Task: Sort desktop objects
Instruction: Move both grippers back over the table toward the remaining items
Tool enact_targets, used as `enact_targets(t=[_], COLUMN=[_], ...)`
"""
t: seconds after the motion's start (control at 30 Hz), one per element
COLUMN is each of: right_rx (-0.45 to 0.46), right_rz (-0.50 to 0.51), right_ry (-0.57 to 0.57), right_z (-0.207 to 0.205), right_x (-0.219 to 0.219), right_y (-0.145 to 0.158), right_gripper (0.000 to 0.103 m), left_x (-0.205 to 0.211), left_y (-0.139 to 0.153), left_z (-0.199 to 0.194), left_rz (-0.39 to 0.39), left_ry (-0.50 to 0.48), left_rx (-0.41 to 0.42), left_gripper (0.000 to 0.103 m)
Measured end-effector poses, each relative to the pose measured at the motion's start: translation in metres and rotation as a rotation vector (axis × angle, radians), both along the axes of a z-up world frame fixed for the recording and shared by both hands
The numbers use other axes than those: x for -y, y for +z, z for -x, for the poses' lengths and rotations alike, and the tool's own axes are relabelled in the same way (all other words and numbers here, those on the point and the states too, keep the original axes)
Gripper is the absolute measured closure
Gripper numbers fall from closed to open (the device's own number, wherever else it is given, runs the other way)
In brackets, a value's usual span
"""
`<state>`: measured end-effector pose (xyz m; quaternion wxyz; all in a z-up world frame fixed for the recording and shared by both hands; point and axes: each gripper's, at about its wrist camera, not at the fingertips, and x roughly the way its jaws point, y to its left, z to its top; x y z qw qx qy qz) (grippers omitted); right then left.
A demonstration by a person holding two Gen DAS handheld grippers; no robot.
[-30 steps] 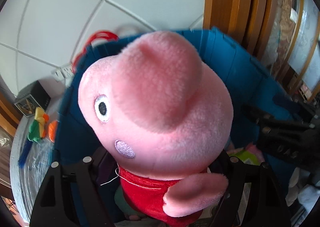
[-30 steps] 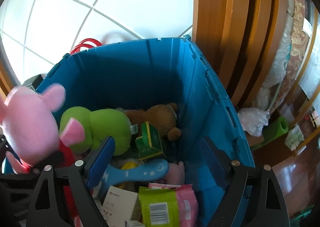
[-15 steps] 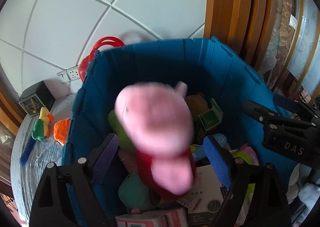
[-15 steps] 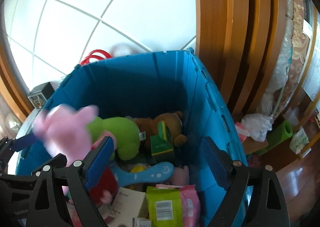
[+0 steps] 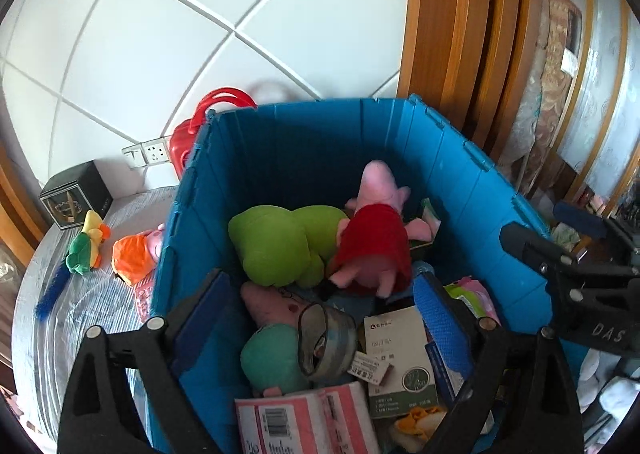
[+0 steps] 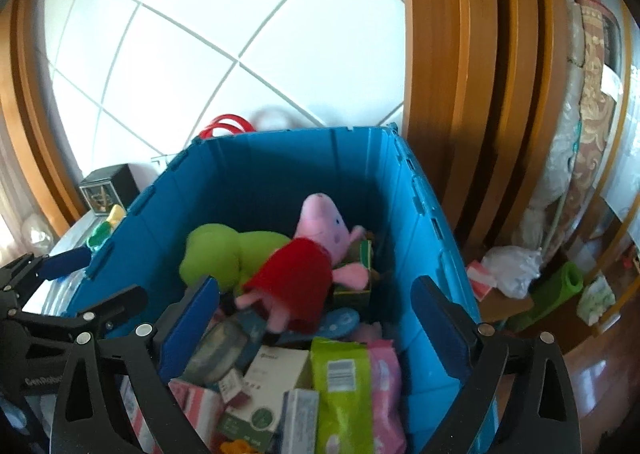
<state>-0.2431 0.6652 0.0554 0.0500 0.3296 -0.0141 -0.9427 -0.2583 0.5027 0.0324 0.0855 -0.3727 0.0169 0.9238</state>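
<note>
Blue bin [image 5: 304, 149]: smooth moulded plastic, slight sheen. Pig plush [image 5: 372, 238]: fuzzy pink pile, matt red cloth dress. Green plush [image 5: 276, 242]: soft matt fleece. Green pouch [image 6: 340, 386]: glossy film. White box [image 5: 400, 358]: matt card. Door frame [image 5: 444, 25]: varnished wood. Wall tiles [image 5: 168, 33]: glossy.

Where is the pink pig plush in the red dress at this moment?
In both wrist views the pink pig plush lies inside the blue bin, toward its back, leaning on the green plush at its left.
</note>
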Motion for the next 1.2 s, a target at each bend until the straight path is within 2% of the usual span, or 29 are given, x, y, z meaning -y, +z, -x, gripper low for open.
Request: enact_targets(t=[0.3,0.5,0.67,0.97,1.07,1.2], right_rx=[-0.054,-0.07,-0.096,-0.092,-0.076,-0.028], right_rz=[0.019,0.01,-0.002,-0.037,-0.045,-0.064], right_ry=[0.084,0.161,0.182,0.222,0.219,0.224], right_z=[-0.028,-0.043,-0.062,-0.091,-0.099,-0.1], right_x=[0.052,0.118,0.179,0.324,0.358,0.393], right_y=[0.007,0.008,0.012,0.0,-0.01,-0.024], right_gripper=[0.004,0.004,0.002,0.001,0.001,0.001], left_x=[0.054,0.121,0.194,0.342,0.385,0.42], left_y=[0.013,0.021,0.018,-0.002,-0.013,-0.027], left_z=[-0.049,-0.088,-0.116,-0.15,-0.154,-0.155], left_rz=[-0.03,-0.042,-0.046,-0.048,-0.048,-0.076], left_ry=[0.052,0.12,0.172,0.239,0.25,0.257], left_rx=[-0.074,-0.136,-0.161,-0.134,-0.109,-0.073], left_gripper=[0.009,0.009,0.009,0.009,0.009,0.009])
